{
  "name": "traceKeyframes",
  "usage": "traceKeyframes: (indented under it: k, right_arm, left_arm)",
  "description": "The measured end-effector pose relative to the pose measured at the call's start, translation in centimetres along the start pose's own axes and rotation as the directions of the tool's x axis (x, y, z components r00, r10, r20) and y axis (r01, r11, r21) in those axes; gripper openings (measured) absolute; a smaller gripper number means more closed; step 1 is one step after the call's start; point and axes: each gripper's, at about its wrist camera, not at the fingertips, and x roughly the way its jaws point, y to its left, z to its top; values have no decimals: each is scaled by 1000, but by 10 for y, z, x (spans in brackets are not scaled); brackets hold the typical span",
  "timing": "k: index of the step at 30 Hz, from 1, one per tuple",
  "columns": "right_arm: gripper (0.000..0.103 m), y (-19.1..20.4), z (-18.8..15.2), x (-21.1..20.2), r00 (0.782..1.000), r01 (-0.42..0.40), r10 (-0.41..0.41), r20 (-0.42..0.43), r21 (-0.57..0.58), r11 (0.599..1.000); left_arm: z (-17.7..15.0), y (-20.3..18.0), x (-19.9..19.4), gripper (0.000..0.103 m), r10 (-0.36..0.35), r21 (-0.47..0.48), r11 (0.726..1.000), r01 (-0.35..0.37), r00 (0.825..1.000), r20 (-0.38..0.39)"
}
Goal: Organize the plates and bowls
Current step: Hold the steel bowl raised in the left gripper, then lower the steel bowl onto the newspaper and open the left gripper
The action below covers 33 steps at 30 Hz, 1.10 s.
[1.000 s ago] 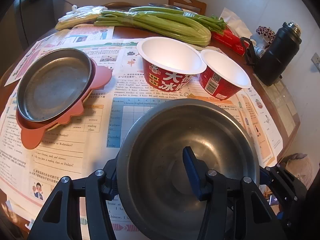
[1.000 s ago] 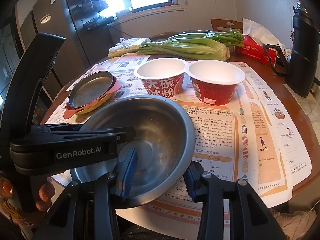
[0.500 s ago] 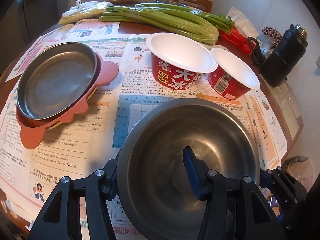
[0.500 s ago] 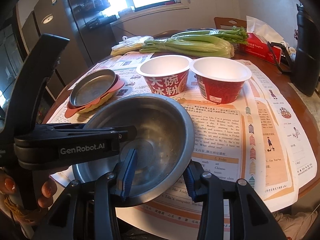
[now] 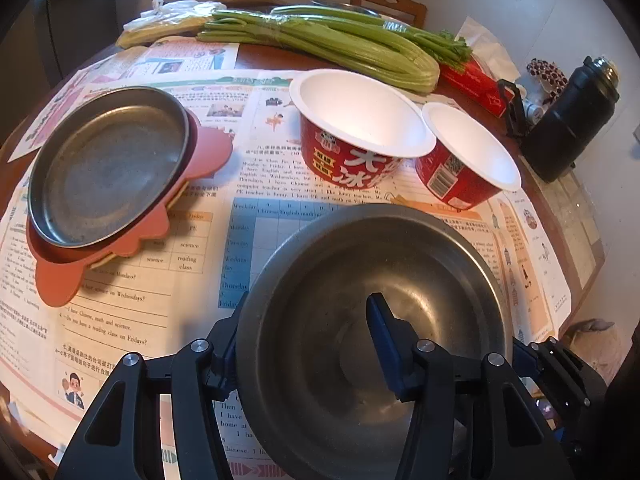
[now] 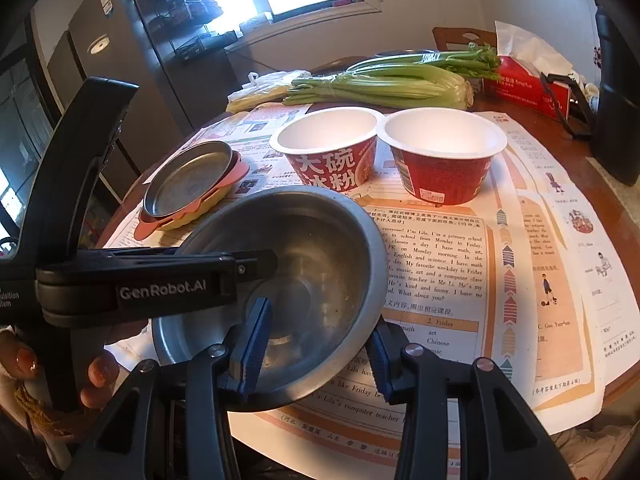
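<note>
A steel bowl point(image 5: 400, 272) point(image 6: 320, 248) is held low over the newspaper-covered table by both grippers. My left gripper point(image 5: 306, 340) is shut on its left wall, one blue pad inside and one outside. My right gripper point(image 6: 316, 344) is shut on the near right wall in the same way. The left gripper's black body point(image 6: 132, 288) crosses the right wrist view. A steel plate point(image 5: 108, 168) point(image 6: 188, 176) rests on a pink plate point(image 5: 200, 152) at the left. Two red paper bowls point(image 5: 360, 112) point(image 5: 472, 148) stand side by side behind the steel bowl.
Celery point(image 5: 340, 44) and a plastic bag point(image 5: 168, 20) lie along the far edge. A red tissue box point(image 5: 476, 84) and a black flask point(image 5: 568, 120) stand at the right. A hand point(image 6: 96, 368) grips the left gripper's handle. A dark fridge point(image 6: 120, 60) stands beyond the table.
Both grippers keep their hold on the steel bowl. The table has shifted only slightly in both views.
</note>
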Motion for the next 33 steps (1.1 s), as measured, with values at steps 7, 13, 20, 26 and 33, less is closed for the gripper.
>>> traceKeyframes:
  k: [7, 13, 20, 26, 33]
  right_arm:
    - [45, -7, 5, -10, 999, -11, 10, 35, 19, 1000]
    - [45, -13, 8, -20, 998, -31, 28, 64, 49, 998]
    - [46, -11, 11, -31, 995, -38, 33, 95, 52, 998]
    - [46, -9, 13, -40, 991, -48, 39, 131, 66, 997]
    - [46, -12, 30, -33, 992, -76, 61, 112, 137, 988]
  left_arm:
    - [1, 5, -11, 57, -2, -19, 1000, 3, 1000, 22]
    - [2, 11, -36, 57, 39, -33, 999, -36, 995, 92]
    - [-1, 20, -64, 57, 23, -45, 999, -17, 989, 144]
    - [-1, 32, -77, 57, 7, -47, 999, 2, 983, 183]
    - [17, 35, -71, 57, -14, -39, 999, 22, 978, 206]
